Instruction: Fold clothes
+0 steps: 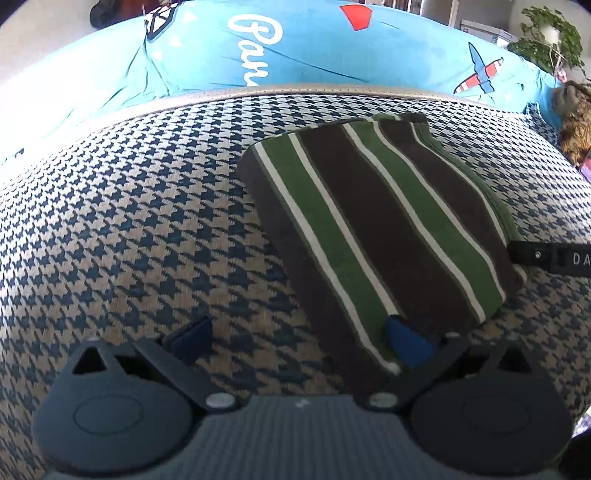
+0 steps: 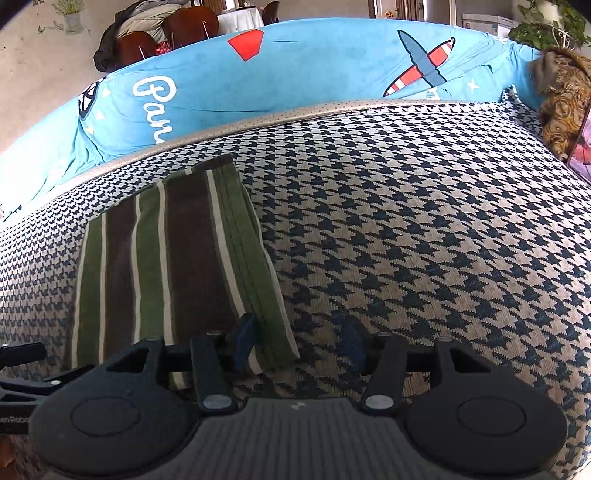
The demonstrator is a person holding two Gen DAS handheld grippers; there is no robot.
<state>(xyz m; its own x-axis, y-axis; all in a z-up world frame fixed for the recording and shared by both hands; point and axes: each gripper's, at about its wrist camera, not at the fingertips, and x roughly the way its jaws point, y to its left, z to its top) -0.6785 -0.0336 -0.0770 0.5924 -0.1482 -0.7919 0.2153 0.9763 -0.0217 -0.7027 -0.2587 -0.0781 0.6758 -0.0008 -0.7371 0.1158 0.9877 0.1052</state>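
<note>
A folded garment (image 1: 373, 229) with green, brown and white stripes lies flat on the houndstooth cloth (image 1: 129, 229). My left gripper (image 1: 299, 341) stands wide open at its near end; the right blue pad (image 1: 406, 345) is over the near corner and the left pad is over bare cloth. In the right wrist view the garment (image 2: 173, 258) lies to the left. My right gripper (image 2: 297, 343) is open there, with the garment's near right corner between its pads but not pressed. The right gripper's black body (image 1: 550, 258) shows beside the garment's right edge.
A blue printed cover (image 2: 295, 74) rises behind the houndstooth cloth (image 2: 424, 240), past a pale perforated rim (image 2: 258, 120). A brown patterned cloth (image 2: 561, 99) and a potted plant (image 2: 546, 22) are at the far right. Chairs (image 2: 162, 37) stand in the background.
</note>
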